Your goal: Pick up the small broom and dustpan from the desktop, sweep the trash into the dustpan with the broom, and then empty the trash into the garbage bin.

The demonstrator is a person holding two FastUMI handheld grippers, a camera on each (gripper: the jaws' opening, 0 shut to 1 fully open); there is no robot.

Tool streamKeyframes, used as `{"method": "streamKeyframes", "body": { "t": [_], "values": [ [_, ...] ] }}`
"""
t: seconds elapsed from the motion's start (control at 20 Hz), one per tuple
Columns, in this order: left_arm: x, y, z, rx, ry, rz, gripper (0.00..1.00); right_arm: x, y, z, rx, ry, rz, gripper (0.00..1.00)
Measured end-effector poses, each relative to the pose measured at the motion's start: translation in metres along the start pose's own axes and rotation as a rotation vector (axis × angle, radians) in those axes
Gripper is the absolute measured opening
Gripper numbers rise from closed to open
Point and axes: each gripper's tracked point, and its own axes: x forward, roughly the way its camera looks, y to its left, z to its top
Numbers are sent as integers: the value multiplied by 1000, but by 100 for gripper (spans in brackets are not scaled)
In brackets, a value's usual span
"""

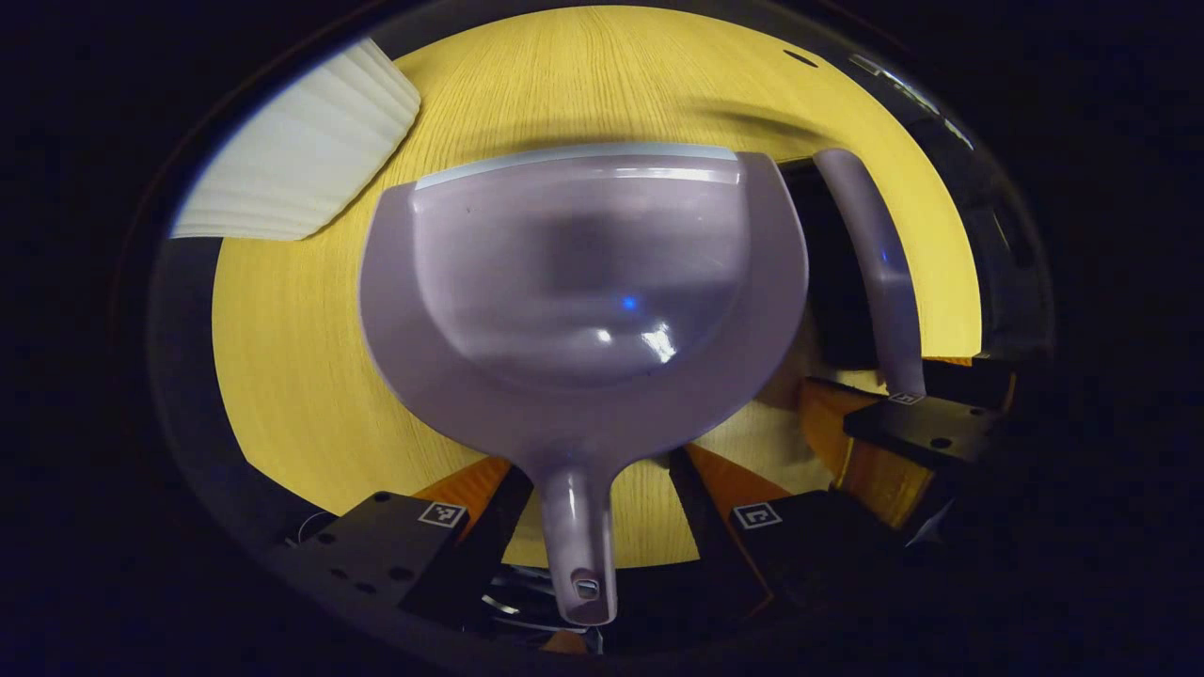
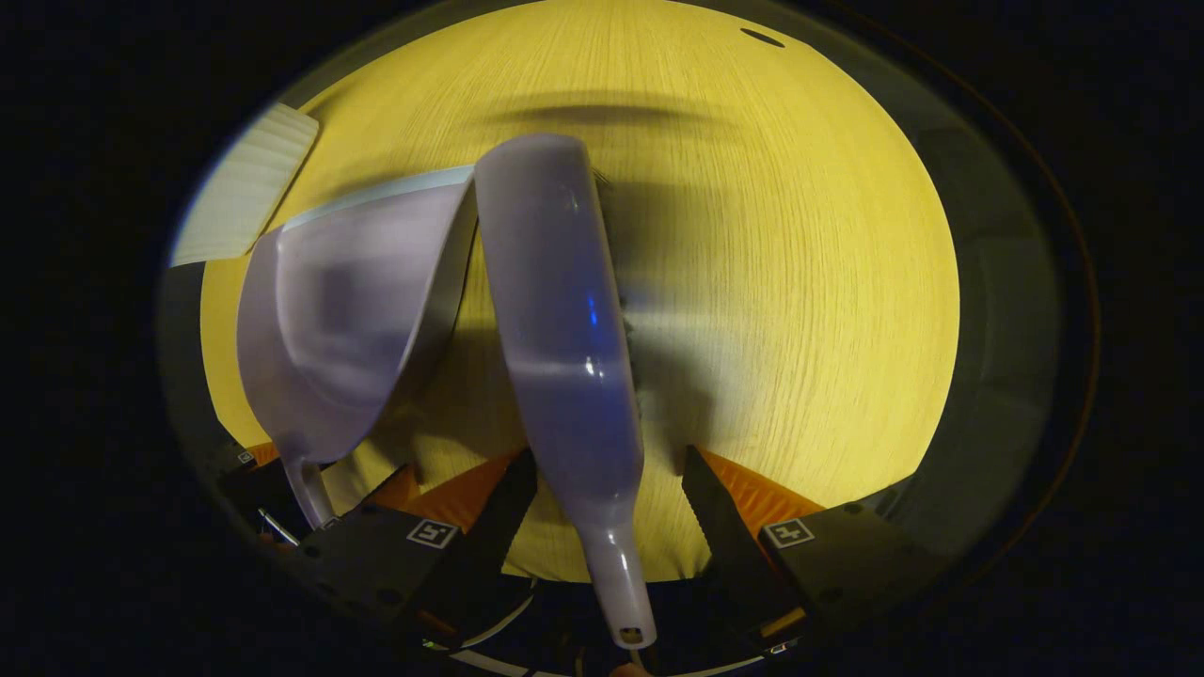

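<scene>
At far left, a white ribbed object (image 1: 301, 150) lies at the desk (image 1: 282, 376) edge; it may be the bin, though I cannot tell. Next, the dustpan (image 1: 583, 291) lies mouth away from the camera, its handle running back between the spread fingers of the left gripper (image 1: 597, 498), which straddle it without touching. Just right of it lies the broom (image 2: 564, 348), touching or nearly touching the pan's rim, its handle likewise between the open fingers of the right gripper (image 2: 607, 512). The step in hand looks like the pickup: close each pair squarely on the narrow handle neck, well forward of the hanging hole, and lift both evenly so broom and pan do not snag. No trash can be made out on the desk. The bristles sit in shadow behind the broom's back.
</scene>
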Motion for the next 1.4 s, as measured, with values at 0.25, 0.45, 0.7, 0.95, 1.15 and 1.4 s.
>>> {"method": "streamKeyframes", "body": {
  "t": [0.25, 0.45, 0.7, 0.95, 1.15, 1.4],
  "values": [
    [-22, -3, -13, 38, -60, -13, 85, -21, 2, -3, 39, -64, 33, 94],
    [-51, -4, -32, 63, -155, -29, 85, -61, 2, -10, 60, -166, 85, 100],
    [-144, -1, -21, 129, -589, -6, 85, -156, -6, -11, 3, -520, 182, 100],
    [-259, 0, -28, 164, -1023, 17, 84, -260, -32, -9, 36, -1015, 78, 100],
    [-344, 3, -59, 154, -1310, 49, 84, -312, -40, -17, 69, -1326, 70, 98],
    [-392, 6, -93, 18, -1503, -45, 84, -328, -45, -21, -34, -1708, 13, 98]
  ]
}}
